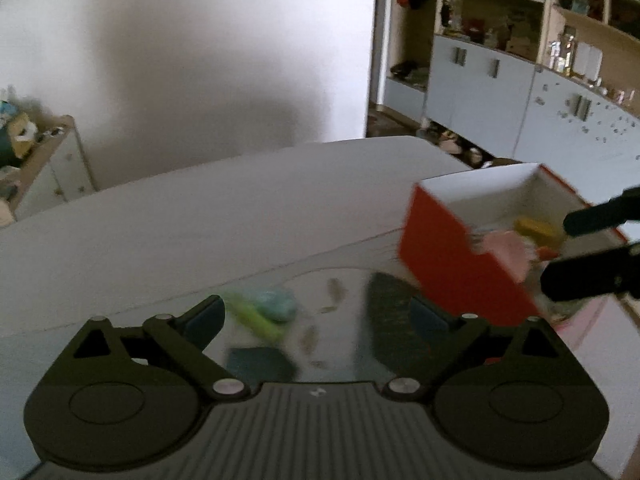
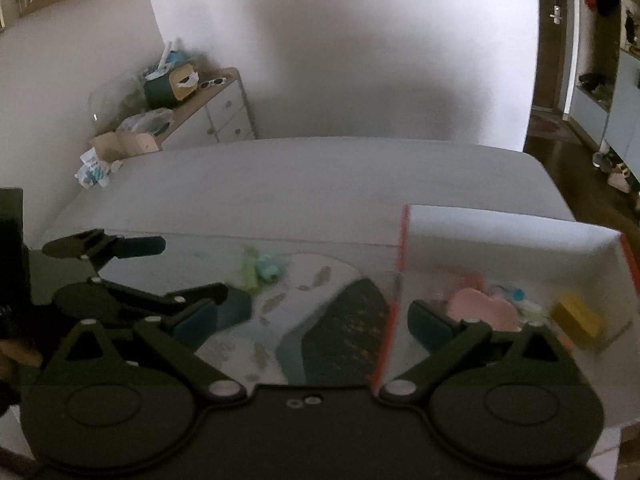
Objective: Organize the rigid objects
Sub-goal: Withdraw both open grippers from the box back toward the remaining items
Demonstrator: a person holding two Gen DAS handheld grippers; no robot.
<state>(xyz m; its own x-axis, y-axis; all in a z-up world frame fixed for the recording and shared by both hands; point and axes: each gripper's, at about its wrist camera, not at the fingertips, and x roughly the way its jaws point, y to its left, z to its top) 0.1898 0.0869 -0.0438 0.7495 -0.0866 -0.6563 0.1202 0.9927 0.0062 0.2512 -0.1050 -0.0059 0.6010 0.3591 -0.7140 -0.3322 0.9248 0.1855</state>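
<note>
An orange box with white inside [image 1: 448,256] stands on the table at the right; its white wall [image 2: 500,236] also shows in the right wrist view. In it lie a pink piece [image 2: 480,306] and a yellow block [image 2: 576,314]. A turquoise toy [image 1: 276,304] on a green piece [image 1: 256,320] and a dark teal block [image 1: 260,362] lie on the patterned mat. My left gripper [image 1: 320,320] is open and empty above the mat. My right gripper [image 2: 316,316] is open and empty, straddling the box's left wall.
The white table [image 2: 320,176] runs to a wall. A low drawer unit [image 2: 224,112] with clutter stands at the back left. Cupboards and shelves [image 1: 520,60] fill the room at the right. The patterned mat [image 2: 320,320] covers the table's near part.
</note>
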